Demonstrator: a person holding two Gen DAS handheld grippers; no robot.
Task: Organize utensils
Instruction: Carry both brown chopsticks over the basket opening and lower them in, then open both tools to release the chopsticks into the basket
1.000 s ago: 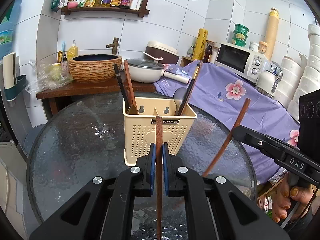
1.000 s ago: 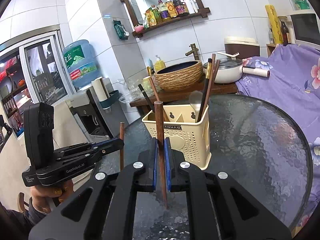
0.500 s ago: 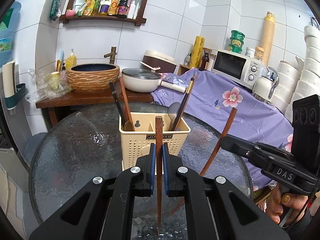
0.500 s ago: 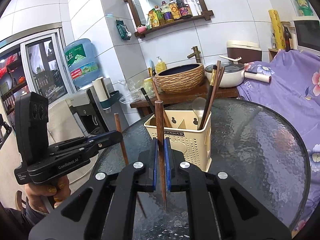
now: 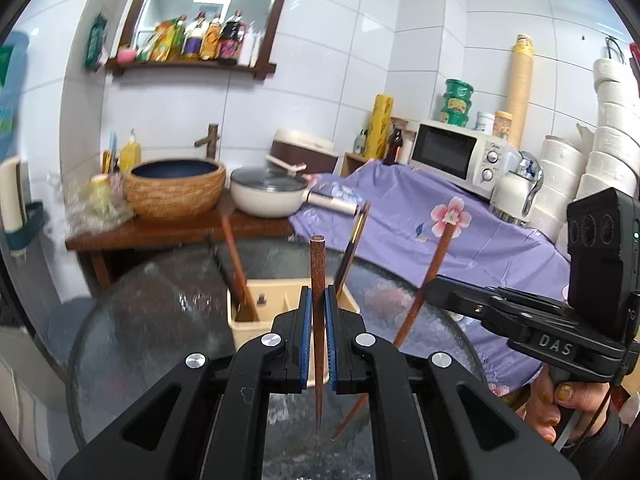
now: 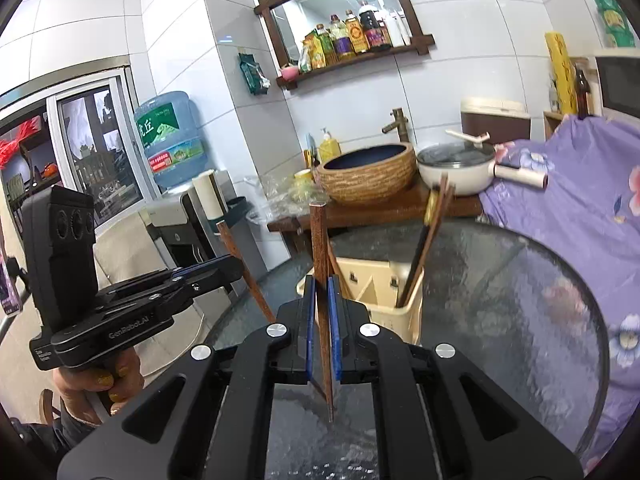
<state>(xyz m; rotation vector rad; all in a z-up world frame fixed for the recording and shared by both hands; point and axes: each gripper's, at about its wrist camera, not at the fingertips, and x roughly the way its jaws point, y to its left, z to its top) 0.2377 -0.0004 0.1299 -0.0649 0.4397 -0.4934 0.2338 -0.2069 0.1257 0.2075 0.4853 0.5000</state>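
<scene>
Above the round glass bench (image 5: 132, 320), the left gripper (image 5: 319, 338) and right gripper (image 6: 322, 334) each clamp their jaws on a brown wooden chopstick (image 5: 318, 280), near the cream plastic utensil caddy (image 6: 404, 300).

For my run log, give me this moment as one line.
left gripper: shut on chopstick | right gripper: shut on chopstick | caddy: ahead

"DAS" — right gripper (image 5: 434, 286); "GenRobot.AI" — left gripper (image 6: 236, 270)

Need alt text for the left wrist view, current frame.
Left gripper shut on an upright wooden chopstick, above a round glass table before a beige utensil caddy. At right, the right gripper holds a second, tilted chopstick.
</scene>
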